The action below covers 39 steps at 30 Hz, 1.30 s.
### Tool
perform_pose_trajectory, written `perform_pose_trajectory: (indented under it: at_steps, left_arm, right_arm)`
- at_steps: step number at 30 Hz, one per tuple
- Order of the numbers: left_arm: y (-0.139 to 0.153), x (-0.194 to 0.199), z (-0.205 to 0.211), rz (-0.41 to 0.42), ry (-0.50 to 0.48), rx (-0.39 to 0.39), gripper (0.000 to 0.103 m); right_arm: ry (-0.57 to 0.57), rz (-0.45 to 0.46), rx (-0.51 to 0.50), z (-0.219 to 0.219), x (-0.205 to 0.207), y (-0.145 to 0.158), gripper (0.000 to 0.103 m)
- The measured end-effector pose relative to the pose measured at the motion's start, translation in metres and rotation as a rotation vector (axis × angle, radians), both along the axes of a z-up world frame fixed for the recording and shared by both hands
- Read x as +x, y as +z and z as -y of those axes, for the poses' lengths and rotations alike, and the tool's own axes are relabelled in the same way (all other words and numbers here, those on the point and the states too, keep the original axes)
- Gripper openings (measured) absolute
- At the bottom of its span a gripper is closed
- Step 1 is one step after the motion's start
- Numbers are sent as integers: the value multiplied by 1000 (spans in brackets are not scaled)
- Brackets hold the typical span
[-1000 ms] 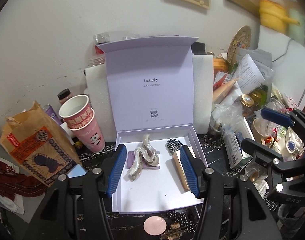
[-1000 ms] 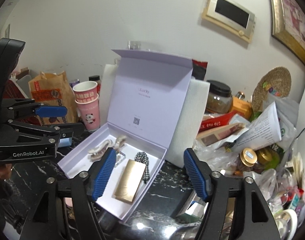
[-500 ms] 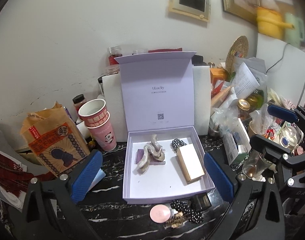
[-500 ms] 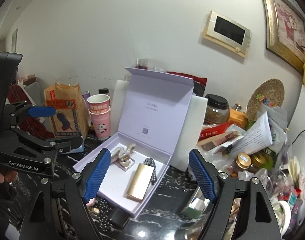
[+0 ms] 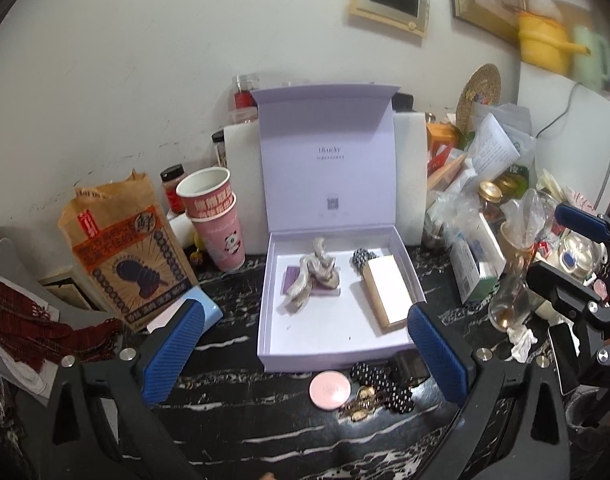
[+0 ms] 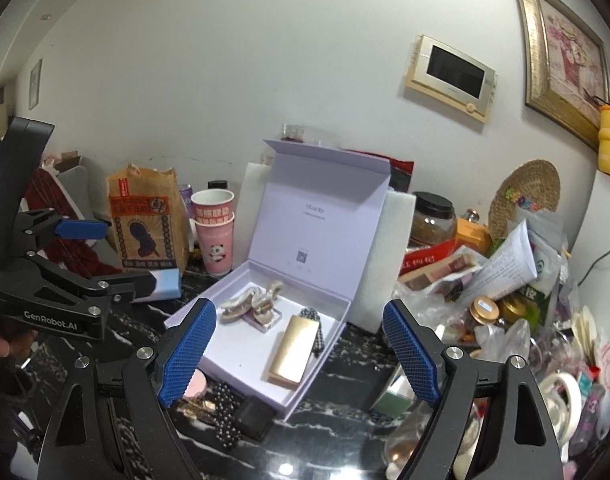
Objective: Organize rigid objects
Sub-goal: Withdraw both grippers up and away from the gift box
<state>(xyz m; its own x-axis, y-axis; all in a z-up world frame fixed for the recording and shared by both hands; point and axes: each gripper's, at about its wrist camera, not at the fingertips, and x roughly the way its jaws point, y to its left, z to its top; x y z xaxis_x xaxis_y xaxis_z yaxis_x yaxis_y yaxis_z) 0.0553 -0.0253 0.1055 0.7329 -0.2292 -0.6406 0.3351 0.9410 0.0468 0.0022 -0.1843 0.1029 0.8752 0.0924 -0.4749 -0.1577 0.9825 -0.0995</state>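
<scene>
Both wrist cameras face the open lilac box, right one obliquely.

Black frames, seemingly ribbed blue fingers.

My left tongs' pad hides part of the blue pack. Lid print is too small to read. The pot upper right is blurred.

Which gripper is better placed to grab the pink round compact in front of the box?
Left. The pink compact lies centred between its open fingers, just below. In the right wrist view it is half hidden behind a finger.
</scene>
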Motion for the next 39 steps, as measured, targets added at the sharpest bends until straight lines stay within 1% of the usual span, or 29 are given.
perform_pose_trajectory:
  at_steps: [6, 13, 16, 18, 22, 26, 30, 34, 37, 39]
  left_arm:
    - [-16, -10, -5, -24, 22, 17, 103]
    - [-36, -18, -9, -67, 17, -12, 103]
    - [-44, -21, -9, -82, 7, -40, 103]
    - [-48, -25, -10, -74, 8, -48, 103]
    - [-57, -31, -6, -78, 2, -27, 103]
    - [-67, -36, -6, -94, -21, -43, 103]
    - [-84, -38, -7, -137, -35, -62, 103]
    - [-104, -36, -12, -171, -12, -70, 103]
    - [-118, -33, -16, -202, 6, -86, 103]
    - [-124, -32, -17, -206, 16, -89, 103]
  right_arm:
    - [1, -30, 8, -1, -11, -17, 87]
    - [15, -52, 25, -1, -23, -32, 87]
    - [23, -70, 42, -1, -26, -40, 87]
    - [20, -92, 43, -1, -27, -48, 87]
    - [24, -119, 50, -3, -31, -64, 87]
    - [36, -163, 94, -1, -33, -82, 87]
    - [36, -216, 120, -1, -33, -101, 87]
    - [35, -257, 137, -2, -32, -118, 87]
    - [44, -294, 170, -4, -31, -130, 87]
    - [46, -314, 184, -5, -29, -139, 87]
